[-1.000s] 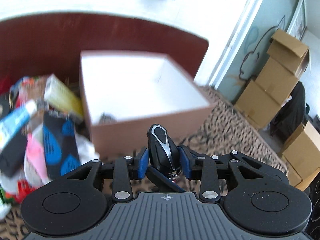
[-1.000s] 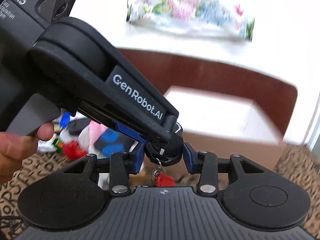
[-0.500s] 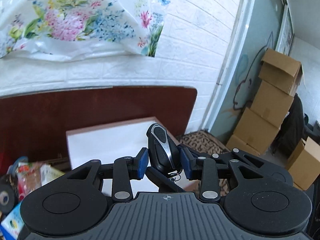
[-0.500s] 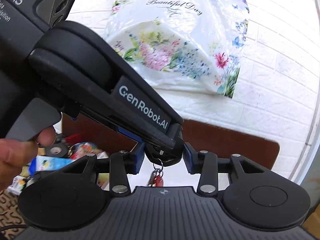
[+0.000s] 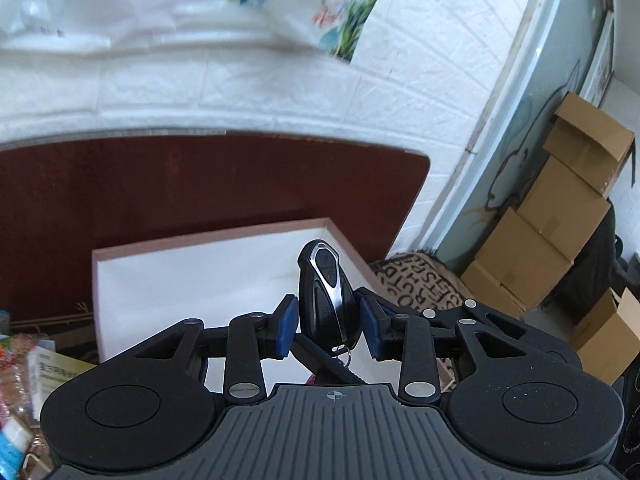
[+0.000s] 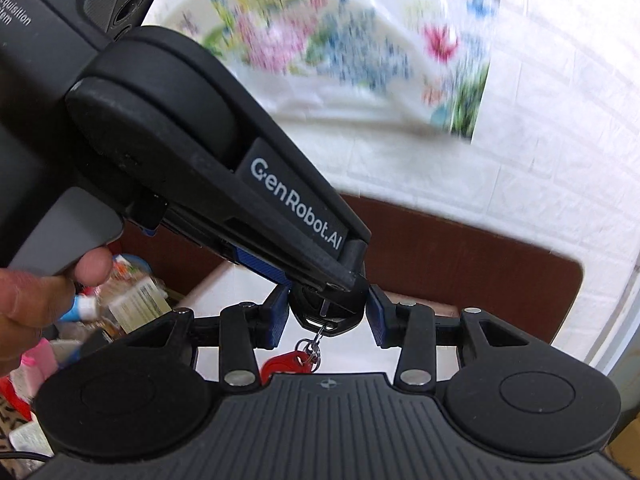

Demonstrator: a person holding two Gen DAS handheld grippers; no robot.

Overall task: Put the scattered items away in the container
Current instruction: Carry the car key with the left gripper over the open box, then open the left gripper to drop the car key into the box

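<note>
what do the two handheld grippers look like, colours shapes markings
Both are matte black plastic. The left gripper has a ribbed grey-black base, two round discs, silver screws on its linkage bars and blue pads on the fingers. The right gripper is built alike. In the right wrist view the left one's body carries white GenRobot.AI lettering, a partly cut-off label ending in DAS, and a grey trigger.

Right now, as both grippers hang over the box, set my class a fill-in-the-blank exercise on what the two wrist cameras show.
1. Both grippers are clamped on a black key ____.
2. A key ring under the right gripper carries a ____ tag.
3. The box below the left gripper is ____ inside.
4. The cardboard boxes stand stacked on the ____ of the left wrist view.

Missing words: fob; red; white; right
</note>
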